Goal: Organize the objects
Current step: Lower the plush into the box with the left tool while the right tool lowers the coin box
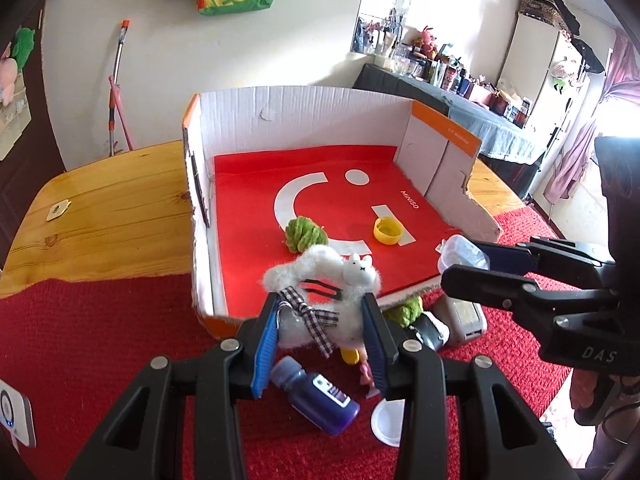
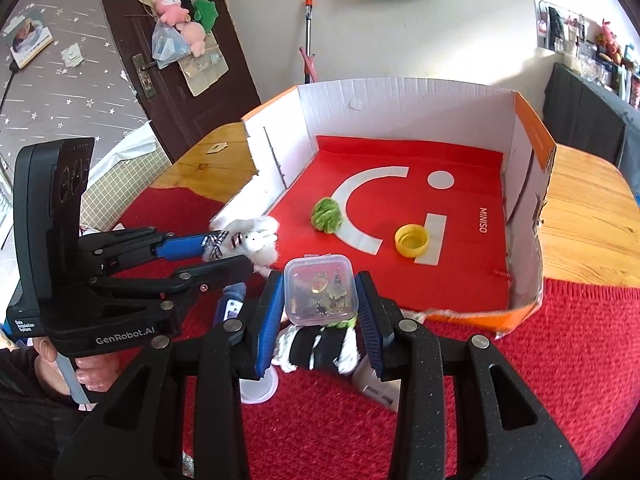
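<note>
My left gripper (image 1: pixel 324 312) is shut on a white plush rabbit (image 1: pixel 320 296) with a checked scarf, held above the near edge of the cardboard box (image 1: pixel 304 116). It also shows in the right wrist view (image 2: pixel 256 244). My right gripper (image 2: pixel 320 304) is shut on a small clear plastic container (image 2: pixel 320 290) of trinkets, just before the box's near edge; it also shows in the left wrist view (image 1: pixel 464 254). Inside the box on the red liner (image 1: pixel 248 216) lie a green fuzzy ball (image 1: pixel 306 234) and a yellow cap (image 1: pixel 388 231).
On the red cloth (image 1: pixel 100 340) before the box lie a purple bottle (image 1: pixel 320 400), a white lid (image 1: pixel 386 420), a second green ball (image 1: pixel 406 310), a black-and-white item (image 2: pixel 320 346) and a grey device (image 1: pixel 464 318). The wooden table (image 1: pixel 100 208) extends left and behind.
</note>
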`<state>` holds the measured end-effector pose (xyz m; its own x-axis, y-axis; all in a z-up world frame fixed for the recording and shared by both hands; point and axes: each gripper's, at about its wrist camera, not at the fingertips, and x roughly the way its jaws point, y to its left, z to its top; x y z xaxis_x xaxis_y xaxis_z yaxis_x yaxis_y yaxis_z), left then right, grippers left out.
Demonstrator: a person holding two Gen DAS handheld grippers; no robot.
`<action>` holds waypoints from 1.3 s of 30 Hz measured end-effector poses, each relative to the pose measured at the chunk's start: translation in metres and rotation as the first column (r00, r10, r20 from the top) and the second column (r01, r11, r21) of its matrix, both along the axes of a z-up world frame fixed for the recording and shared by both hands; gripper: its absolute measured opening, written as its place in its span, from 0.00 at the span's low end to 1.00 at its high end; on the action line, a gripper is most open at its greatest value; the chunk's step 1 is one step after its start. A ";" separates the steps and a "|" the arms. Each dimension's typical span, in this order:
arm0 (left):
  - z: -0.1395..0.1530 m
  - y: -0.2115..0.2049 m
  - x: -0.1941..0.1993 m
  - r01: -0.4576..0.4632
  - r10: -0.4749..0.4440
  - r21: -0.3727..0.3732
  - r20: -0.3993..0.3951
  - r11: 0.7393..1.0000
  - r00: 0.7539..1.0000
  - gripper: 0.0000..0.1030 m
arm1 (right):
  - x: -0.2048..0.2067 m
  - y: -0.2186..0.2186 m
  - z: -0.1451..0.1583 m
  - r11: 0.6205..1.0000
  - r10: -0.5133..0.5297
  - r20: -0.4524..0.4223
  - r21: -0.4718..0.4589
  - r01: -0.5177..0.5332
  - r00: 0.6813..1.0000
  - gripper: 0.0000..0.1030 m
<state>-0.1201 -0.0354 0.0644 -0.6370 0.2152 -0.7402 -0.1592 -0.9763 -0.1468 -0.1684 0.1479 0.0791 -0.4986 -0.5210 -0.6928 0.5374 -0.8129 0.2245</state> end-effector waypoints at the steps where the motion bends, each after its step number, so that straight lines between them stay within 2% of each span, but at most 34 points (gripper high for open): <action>1: 0.000 0.000 -0.003 0.005 -0.005 0.000 0.006 1.000 1.000 0.40 | -0.003 0.000 0.000 1.000 -0.001 0.002 0.008 0.001 1.000 0.33; 6: -0.002 0.003 -0.017 0.025 -0.024 -0.018 0.035 1.000 0.999 0.40 | -0.019 -0.001 -0.006 0.999 -0.006 0.033 0.050 0.005 0.999 0.33; 18: -0.019 0.004 -0.039 0.062 -0.060 -0.021 0.110 0.998 0.992 0.40 | -0.047 0.002 -0.023 0.998 -0.023 0.116 0.064 0.015 0.993 0.34; 39: -0.033 0.010 -0.060 0.091 -0.082 -0.046 0.154 0.995 0.985 0.40 | -0.072 0.000 -0.043 0.992 -0.034 0.179 0.126 0.011 0.983 0.34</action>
